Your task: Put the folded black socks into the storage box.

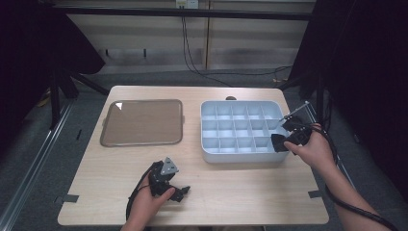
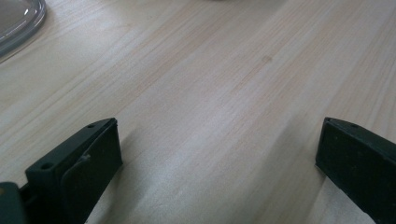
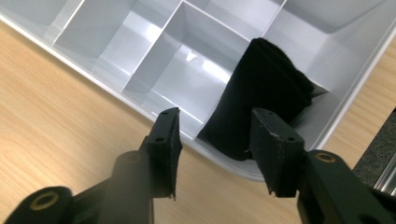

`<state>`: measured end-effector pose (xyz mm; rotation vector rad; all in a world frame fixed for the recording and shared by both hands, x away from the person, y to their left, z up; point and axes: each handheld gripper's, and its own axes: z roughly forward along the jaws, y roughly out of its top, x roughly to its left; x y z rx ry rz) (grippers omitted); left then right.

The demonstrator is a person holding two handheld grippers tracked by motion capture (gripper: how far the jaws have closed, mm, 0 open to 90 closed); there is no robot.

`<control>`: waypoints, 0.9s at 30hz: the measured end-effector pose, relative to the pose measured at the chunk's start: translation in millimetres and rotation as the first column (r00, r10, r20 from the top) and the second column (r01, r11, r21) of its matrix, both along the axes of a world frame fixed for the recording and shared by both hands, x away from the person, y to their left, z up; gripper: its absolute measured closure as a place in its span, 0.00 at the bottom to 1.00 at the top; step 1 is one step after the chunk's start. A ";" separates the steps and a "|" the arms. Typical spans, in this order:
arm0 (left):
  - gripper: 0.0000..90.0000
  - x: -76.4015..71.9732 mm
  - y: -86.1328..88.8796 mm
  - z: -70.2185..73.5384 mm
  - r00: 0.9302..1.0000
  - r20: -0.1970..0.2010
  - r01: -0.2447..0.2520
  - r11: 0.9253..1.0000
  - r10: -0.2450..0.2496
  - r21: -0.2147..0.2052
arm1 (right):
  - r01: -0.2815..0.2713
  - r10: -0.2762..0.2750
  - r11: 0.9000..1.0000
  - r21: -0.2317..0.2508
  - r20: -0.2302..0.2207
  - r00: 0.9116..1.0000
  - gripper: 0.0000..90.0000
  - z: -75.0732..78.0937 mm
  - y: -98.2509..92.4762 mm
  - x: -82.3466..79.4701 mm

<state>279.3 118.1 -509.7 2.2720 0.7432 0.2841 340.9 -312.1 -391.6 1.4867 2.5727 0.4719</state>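
**Black cloth lies in the corner compartment of the divided tray**

Writing or brand marks cannot be read on anything in these views. The folded black cloth (image 3: pixel 259 102) sits in the near right corner compartment of the pale grey plastic divided tray (image 1: pixel 211 153), leaning up over the outer wall. The right gripper (image 3: pixel 215 140) hangs just over that corner, its jaws roughly half apart with the cloth beyond their tips and not pinched; the pads hold nothing. The left gripper (image 2: pixel 217 158) rests low over the bare light wooden table (image 1: pixel 231 192), well apart from the tray, jaws wide and empty.

A brown rectangular serving tray with a clear rim (image 1: pixel 142 122) lies on the left half of the table. Black cables (image 1: pixel 192 53) run across the floor behind.

The right gripper view shows the cloth's fuzzy weave and the compartment walls; the high view shows it as a dark patch beside the right hand (image 1: pixel 315 150).
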 end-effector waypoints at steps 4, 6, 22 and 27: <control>0.00 0.6 -0.5 0.0 1.000 -0.004 0.005 1.000 -0.005 0.000 | -0.001 0.001 1.000 0.006 -0.002 1.000 0.55 -0.7 2.2 -3.2; 0.00 1.6 -1.6 0.1 1.000 -0.004 0.004 1.000 -0.004 0.000 | -0.003 0.003 1.000 0.013 -0.003 1.000 0.54 -0.2 2.9 -6.1; 0.00 2.2 -2.3 0.0 1.000 -0.002 0.005 1.000 -0.005 -0.002 | -0.046 0.046 0.999 0.019 -0.008 0.999 0.47 3.0 6.1 -19.6; 0.00 2.2 -2.3 0.0 1.000 -0.002 0.005 1.000 -0.005 -0.001 | -0.064 0.064 0.998 0.028 -0.004 0.998 0.44 5.2 9.7 -24.7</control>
